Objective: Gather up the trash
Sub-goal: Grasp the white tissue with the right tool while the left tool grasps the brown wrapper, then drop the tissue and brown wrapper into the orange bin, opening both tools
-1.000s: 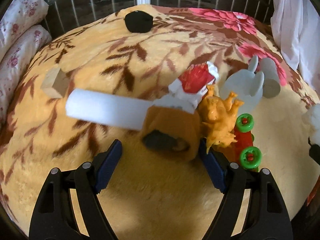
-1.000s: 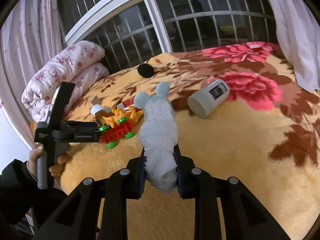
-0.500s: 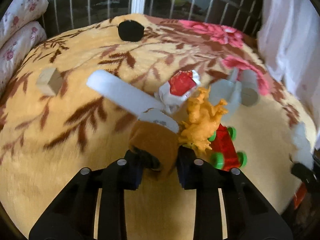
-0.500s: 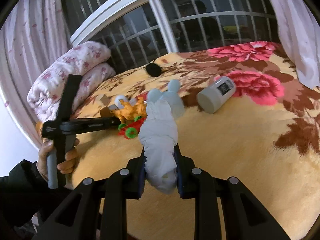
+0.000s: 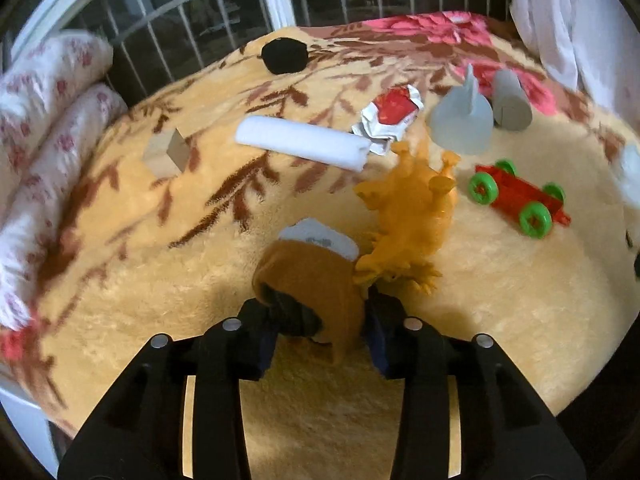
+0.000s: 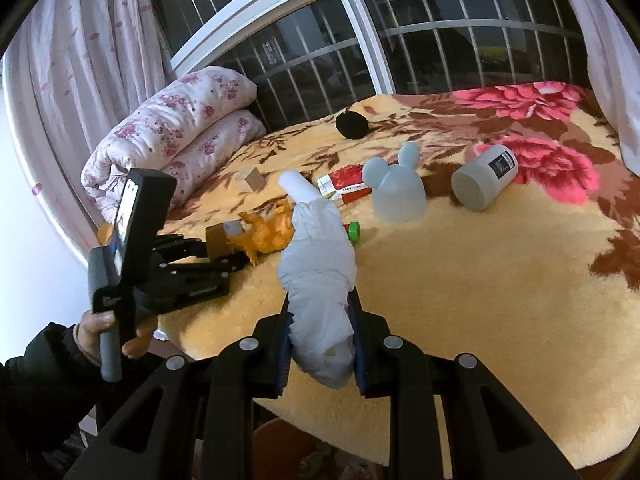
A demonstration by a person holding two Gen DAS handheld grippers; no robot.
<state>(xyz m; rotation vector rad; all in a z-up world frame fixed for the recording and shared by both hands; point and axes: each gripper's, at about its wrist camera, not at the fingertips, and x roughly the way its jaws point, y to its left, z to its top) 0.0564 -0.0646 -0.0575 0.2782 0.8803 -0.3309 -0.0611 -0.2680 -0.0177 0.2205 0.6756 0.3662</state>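
Left gripper (image 5: 318, 322) clamped on brown paper wad (image 5: 316, 276) beside orange dinosaur (image 5: 412, 220); right gripper (image 6: 320, 344) pinching white tissue bundle (image 6: 320, 276).

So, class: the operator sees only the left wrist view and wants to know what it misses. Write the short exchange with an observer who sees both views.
Operator: Is the right tool carrying anything?
Observer: Yes, the right tool is shut on a white crumpled wad.
Operator: Who holds my left tool?
Observer: A bare hand in a dark sleeve grips its handle.
Operator: What is on the grey cylinder's side?
Observer: The grey cylinder has a dark label panel on its upper side.
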